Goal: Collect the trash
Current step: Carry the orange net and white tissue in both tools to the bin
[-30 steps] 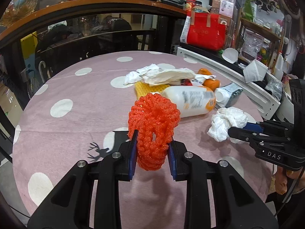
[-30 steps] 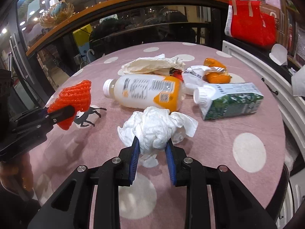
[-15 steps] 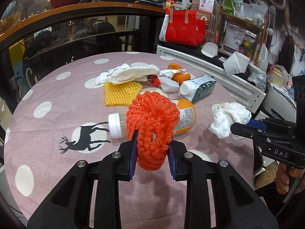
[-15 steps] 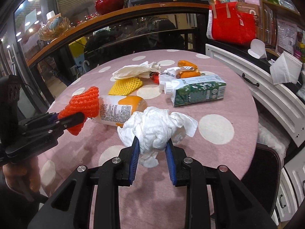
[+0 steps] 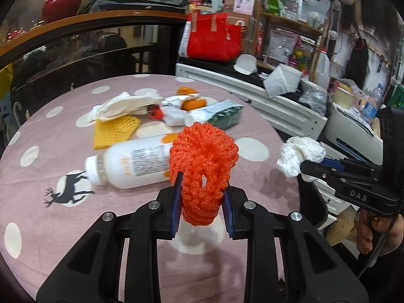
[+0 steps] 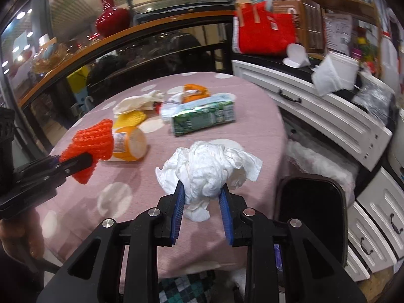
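Orange foam net (image 5: 203,161) is clamped between the blue pads of the left hand-held gripper (image 5: 202,202), the jaws narrowed onto it; the net is held clear above the counter (image 5: 50,136). Crumpled white tissue (image 6: 207,171) is pinched in the same way by the right hand-held gripper (image 6: 200,202), raised near the counter's right edge. In the left wrist view the right hand-held gripper is seen at the right margin with the tissue at its tip, and fingers (image 5: 366,229) of the holding hand are partly visible below it.

Remaining trash is noted on the pink, white-dotted cloth. A white plastic bottle (image 5: 131,161) with an orange base is lying on its side just behind the net, partly hidden by it. A yellow foam net (image 5: 113,131) lies flat beyond the bottle, touching crumpled paper wrappers (image 5: 126,106). A green carton (image 6: 204,118) lies on its side further right, with orange peel (image 5: 193,103) and a white wrapper (image 5: 174,113) just beside it.

A dark bin (image 6: 310,217) is seen below the counter's right edge, in front of white drawers (image 6: 328,116). A red bag (image 6: 265,35) stands on the unit behind.
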{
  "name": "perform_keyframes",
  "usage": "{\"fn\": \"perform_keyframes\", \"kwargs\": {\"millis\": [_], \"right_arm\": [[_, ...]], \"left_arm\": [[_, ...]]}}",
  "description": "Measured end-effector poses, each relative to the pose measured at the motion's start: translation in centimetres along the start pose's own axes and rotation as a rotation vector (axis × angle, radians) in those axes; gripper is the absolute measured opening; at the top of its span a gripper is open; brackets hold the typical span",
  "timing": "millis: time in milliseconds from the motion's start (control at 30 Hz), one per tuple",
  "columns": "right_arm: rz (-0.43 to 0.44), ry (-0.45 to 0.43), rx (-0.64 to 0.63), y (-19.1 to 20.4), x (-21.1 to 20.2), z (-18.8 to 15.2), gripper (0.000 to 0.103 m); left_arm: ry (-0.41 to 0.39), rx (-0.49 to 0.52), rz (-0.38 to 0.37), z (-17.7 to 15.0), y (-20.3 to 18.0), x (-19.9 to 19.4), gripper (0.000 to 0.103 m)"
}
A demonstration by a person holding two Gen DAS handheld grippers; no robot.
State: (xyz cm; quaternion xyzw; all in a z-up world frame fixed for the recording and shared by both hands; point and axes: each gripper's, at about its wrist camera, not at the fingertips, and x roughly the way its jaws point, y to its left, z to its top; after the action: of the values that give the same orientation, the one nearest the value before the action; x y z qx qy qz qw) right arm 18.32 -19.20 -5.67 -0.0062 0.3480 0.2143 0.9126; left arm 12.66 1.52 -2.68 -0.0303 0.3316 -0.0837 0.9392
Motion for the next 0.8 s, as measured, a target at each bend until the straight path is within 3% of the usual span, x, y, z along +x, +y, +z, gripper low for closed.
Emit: {"fn": "perform_keyframes", "kwargs": {"millis": [433,800], "right_arm": [[-0.248,0.028,0.247,-12.1,-1.3,-4.8,0.027],[-0.284,0.182,0.437,-18.4,2.7,-10.2,0.029]], "left_arm": [[0.025,0.142,-0.149,0.8,-9.7,3.0,0.028],[0.070,0.242,-0.212,1.3,-15.5,6.2,0.028]]}}
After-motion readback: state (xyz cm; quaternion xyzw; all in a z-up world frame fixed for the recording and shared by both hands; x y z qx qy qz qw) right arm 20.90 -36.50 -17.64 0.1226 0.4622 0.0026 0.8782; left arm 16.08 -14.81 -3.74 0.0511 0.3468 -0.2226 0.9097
